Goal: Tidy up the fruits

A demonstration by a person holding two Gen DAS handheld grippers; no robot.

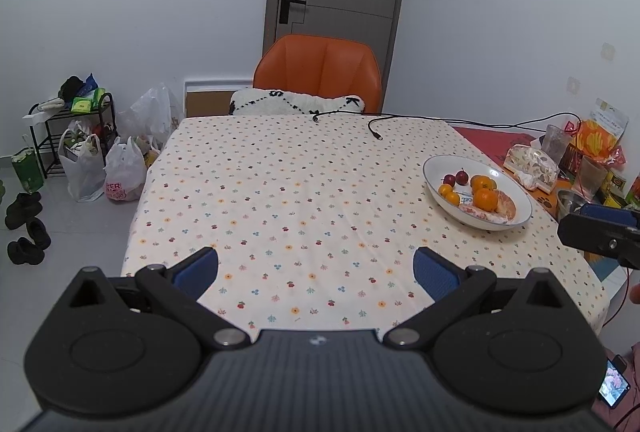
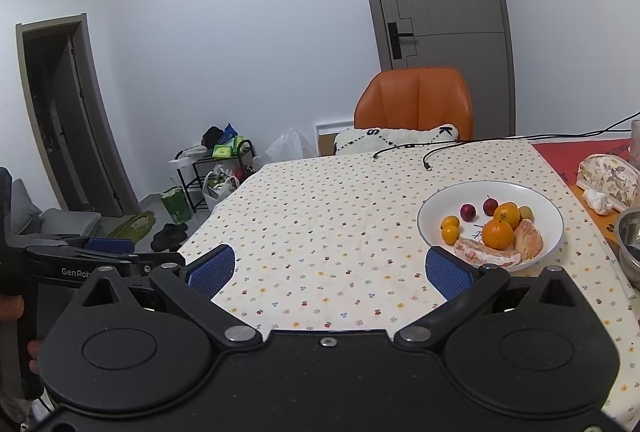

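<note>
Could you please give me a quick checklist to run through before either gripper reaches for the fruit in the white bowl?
1. Left gripper open and empty: ok.
2. Right gripper open and empty: ok.
3. All fruit inside the shallow white ceramic bowl, none loose on the floral tablecloth: ok.
4. Path from right gripper to bowl unobstructed: ok.
5. Black cable at the far edge clear of the bowl: ok.
6. A separate container to sort fruit into: cannot tell; only a steel bowl shows, partly cut off.
</note>
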